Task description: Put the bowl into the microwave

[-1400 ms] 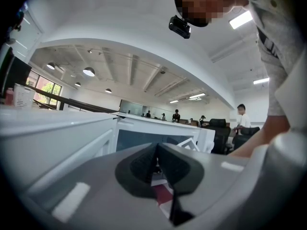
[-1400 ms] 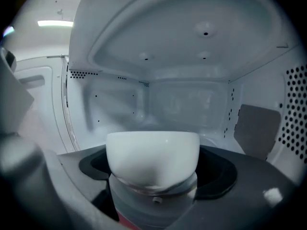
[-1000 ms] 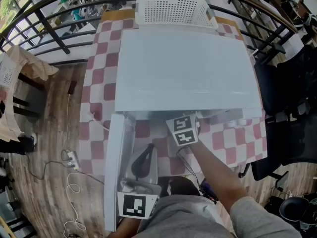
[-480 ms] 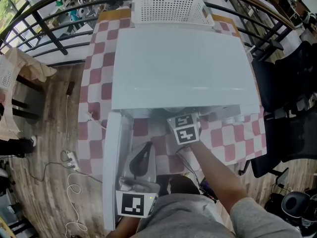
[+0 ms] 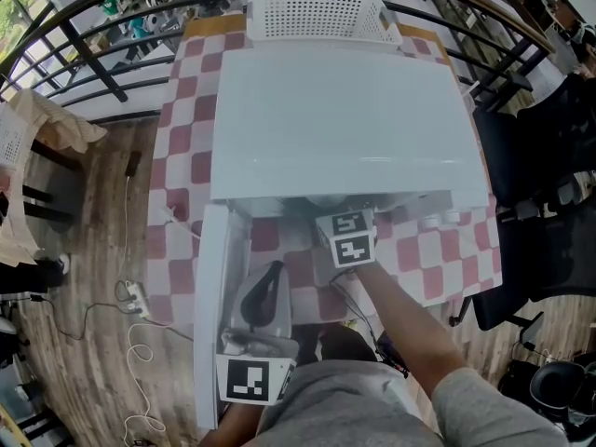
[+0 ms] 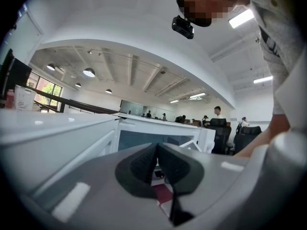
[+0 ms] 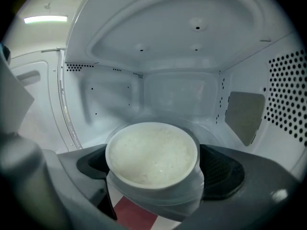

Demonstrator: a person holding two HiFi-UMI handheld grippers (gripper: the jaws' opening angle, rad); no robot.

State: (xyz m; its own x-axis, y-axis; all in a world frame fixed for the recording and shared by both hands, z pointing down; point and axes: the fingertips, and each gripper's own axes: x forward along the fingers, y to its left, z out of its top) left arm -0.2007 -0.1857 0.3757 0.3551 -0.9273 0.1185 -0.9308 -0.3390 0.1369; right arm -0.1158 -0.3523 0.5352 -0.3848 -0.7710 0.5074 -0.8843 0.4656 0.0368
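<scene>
The white microwave point(image 5: 345, 128) stands on the table with its door point(image 5: 212, 315) swung open to the left. My right gripper point(image 7: 158, 167) reaches into the cavity; in the head view only its marker cube point(image 5: 349, 240) shows. A white bowl point(image 7: 151, 155) of rice sits between its jaws at the front of the cavity. The jaws have just been opening and stand wide at the bowl's sides, no grip visible. My left gripper point(image 6: 157, 150) hangs beside the open door point(image 6: 57, 143), shut on nothing; its dark tip point(image 5: 270, 277) shows in the head view.
A white perforated basket point(image 5: 321, 15) stands behind the microwave on the red-checked tablecloth point(image 5: 186, 110). Black railings run round the far side. A dark office chair point(image 5: 549, 175) is to the right. A cable point(image 5: 130, 315) lies on the wooden floor at left.
The right gripper's marker cube has rolled slightly at the microwave's mouth. The left gripper has kept still beside the door.
</scene>
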